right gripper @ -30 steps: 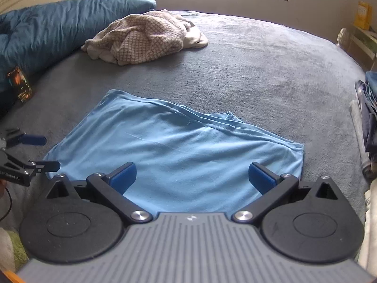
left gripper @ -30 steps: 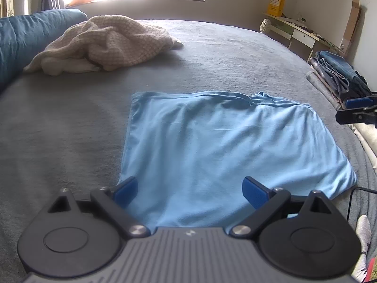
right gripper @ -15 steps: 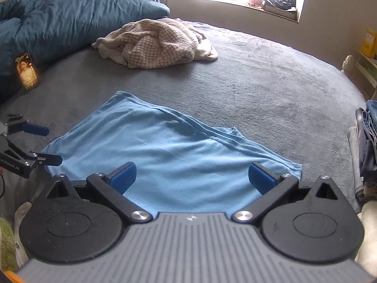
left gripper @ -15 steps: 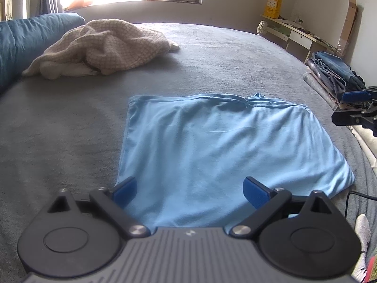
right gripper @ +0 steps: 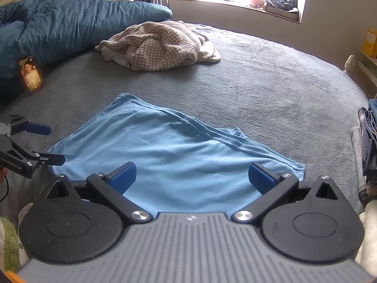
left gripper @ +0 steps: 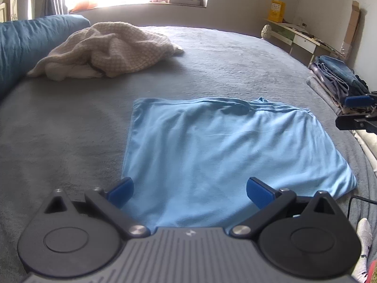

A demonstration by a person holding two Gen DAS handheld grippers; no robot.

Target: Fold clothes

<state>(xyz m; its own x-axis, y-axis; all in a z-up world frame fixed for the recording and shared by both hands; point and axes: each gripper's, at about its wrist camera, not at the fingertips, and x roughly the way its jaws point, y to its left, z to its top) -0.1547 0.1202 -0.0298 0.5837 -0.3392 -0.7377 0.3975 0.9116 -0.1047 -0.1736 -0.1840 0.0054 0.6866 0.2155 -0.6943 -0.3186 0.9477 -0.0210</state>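
Left wrist view: the left gripper (left gripper: 189, 188) is tilted downward over the near edge of the light blue shirt (left gripper: 226, 151), its jaws spread wide and opening, with nothing pinched between the blue pads (left gripper: 120, 188) — only the cloth lying flat below them. The shirt is folded into a rough rectangle on the grey bed (left gripper: 235, 59), its long axis running across the view, left to right; its collar edge (left gripper: 259, 101) lies on the side away from the gripper, toward the window. At the shirt's right side the right gripper (left gripper: 355, 110) juts into view, above the cloth's edge and not touching it.

From the right wrist, the right gripper (right gripper: 192, 176) likewise angles down over the shirt's (right gripper: 176, 155) near edge, jaws wide apart and empty. Here the shirt's long axis runs diagonally, from the upper left down to the right corner. The left gripper (right gripper: 47, 143) shows at the shirt's left corner, its two fingers apart, just beside the cloth.

Beyond the shirt, well apart from it, a beige knitted garment (right gripper: 160, 44) lies crumpled on the bed. Left of the shirt, a phone (right gripper: 30, 73) with a lit screen stands propped against a dark blue duvet (right gripper: 70, 23). Right of the shirt — at the bed's edge — sits a pile of folded clothes (left gripper: 337, 77).
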